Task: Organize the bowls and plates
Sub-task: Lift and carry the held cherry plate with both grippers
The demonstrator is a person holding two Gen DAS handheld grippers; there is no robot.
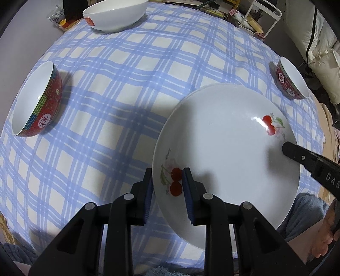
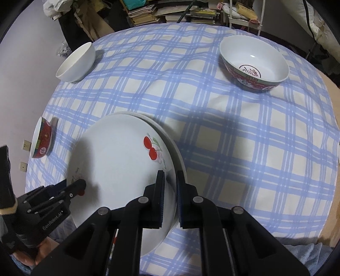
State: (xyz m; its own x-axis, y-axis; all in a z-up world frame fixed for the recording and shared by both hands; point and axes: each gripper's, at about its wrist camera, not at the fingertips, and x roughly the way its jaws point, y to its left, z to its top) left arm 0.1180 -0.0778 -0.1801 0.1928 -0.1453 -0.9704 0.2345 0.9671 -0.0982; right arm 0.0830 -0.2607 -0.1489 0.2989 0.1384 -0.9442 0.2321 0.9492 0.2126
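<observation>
A white plate with red cherry prints (image 1: 223,138) (image 2: 119,161) lies over a second white plate, of which only a rim (image 1: 195,91) (image 2: 179,154) shows. My left gripper (image 1: 167,172) straddles the cherry plate's near-left rim, one pad outside and one inside, shut on it. My right gripper (image 2: 171,174) is shut on the opposite rim. Each gripper shows in the other's view: the right gripper (image 1: 285,147) on the plate's right edge, the left gripper (image 2: 80,184) on its left edge. Whether the top plate rests on the lower one I cannot tell.
On the blue checked tablecloth (image 1: 119,89) (image 2: 244,148) stand a small red bowl (image 1: 36,102) (image 2: 42,138), a plain white bowl (image 1: 114,14) (image 2: 76,63) and a larger red-patterned bowl (image 1: 293,78) (image 2: 255,63). Books and clutter lie beyond the table's far edge.
</observation>
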